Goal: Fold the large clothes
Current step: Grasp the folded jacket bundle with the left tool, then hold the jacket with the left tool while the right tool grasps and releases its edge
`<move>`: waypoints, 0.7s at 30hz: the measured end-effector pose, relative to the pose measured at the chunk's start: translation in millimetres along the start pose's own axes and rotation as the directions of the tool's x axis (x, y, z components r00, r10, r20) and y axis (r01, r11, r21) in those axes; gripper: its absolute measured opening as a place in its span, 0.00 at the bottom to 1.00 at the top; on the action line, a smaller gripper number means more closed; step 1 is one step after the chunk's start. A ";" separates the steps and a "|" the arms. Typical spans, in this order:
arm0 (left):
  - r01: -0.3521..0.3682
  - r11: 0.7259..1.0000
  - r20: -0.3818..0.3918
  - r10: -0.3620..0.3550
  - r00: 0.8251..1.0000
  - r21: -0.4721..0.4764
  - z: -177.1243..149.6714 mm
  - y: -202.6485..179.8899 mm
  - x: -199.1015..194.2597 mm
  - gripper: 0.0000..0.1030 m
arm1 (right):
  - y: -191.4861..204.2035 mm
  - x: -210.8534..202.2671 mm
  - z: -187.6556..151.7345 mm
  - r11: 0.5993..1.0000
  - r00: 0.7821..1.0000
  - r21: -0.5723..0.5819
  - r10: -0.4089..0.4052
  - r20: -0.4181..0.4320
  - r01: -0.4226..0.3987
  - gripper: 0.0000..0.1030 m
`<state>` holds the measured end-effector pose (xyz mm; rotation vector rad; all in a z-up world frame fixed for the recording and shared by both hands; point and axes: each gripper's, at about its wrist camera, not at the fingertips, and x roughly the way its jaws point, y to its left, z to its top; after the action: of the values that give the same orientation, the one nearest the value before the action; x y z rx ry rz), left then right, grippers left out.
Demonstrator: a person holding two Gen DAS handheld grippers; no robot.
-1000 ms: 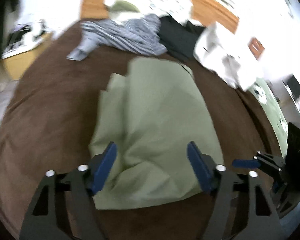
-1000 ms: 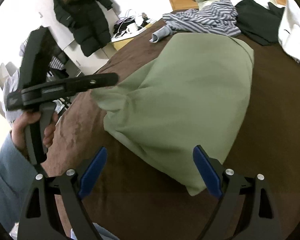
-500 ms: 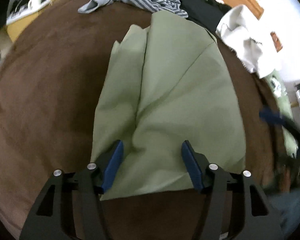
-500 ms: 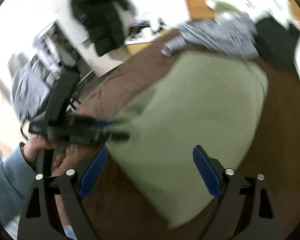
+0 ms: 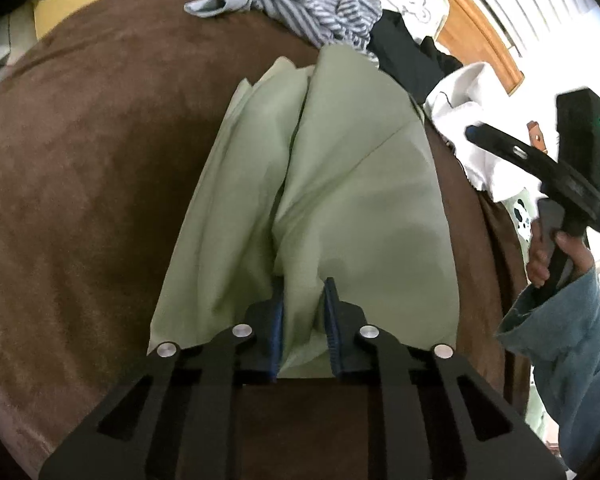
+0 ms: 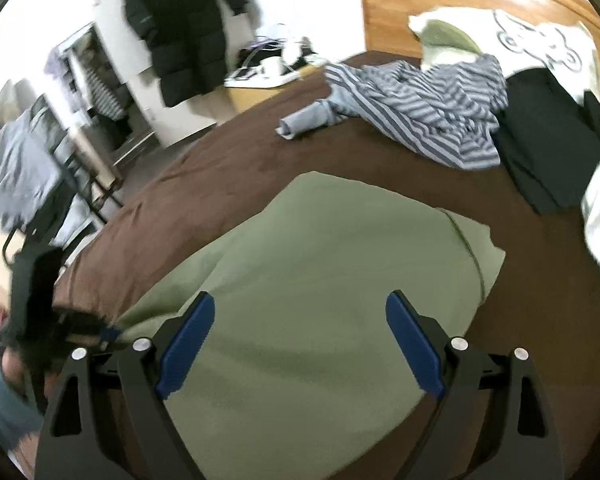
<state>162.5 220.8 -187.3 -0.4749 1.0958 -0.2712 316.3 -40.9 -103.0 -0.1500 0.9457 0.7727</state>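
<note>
Brown bed blanket (image 5: 80,200) is carrying the green garment (image 5: 360,200), lying partly folded. My left tongs (image 5: 302,320) are closing on a pinch of its near hem. My right tongs (image 6: 300,344) are hovering wide open, empty. Next: grip the right hem, then lift both evenly.

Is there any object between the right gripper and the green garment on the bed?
Nothing visible. The right gripper hangs open directly over the green garment, with only air between. The left gripper is closing on its near edge, off to the side.
</note>
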 end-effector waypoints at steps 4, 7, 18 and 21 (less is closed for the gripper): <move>0.028 0.999 0.011 -0.028 1.000 -0.039 -1.7 5.6 -0.2 0.20 | 15.7 28.8 14.3 0.997 0.999 0.072 -0.033 -0.016 0.034 0.77; 0.017 0.999 0.013 -0.016 1.000 -0.035 -2.3 4.8 1.4 0.20 | 36.0 55.4 22.8 0.995 0.996 0.070 -0.073 -0.059 0.077 0.76; -0.028 1.000 0.001 0.028 1.000 -0.002 -0.5 -1.4 7.2 0.20 | 54.3 127.5 22.9 0.957 0.942 0.037 -0.274 -0.192 0.286 0.51; -0.029 1.000 0.002 0.029 1.000 -0.003 1.3 -0.5 9.8 0.20 | 52.0 130.2 18.5 0.962 0.950 0.053 -0.253 -0.181 0.267 0.22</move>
<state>168.0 216.4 -194.2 -0.4617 1.1004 -0.2435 339.6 74.0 -182.2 -0.2723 1.0939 0.4833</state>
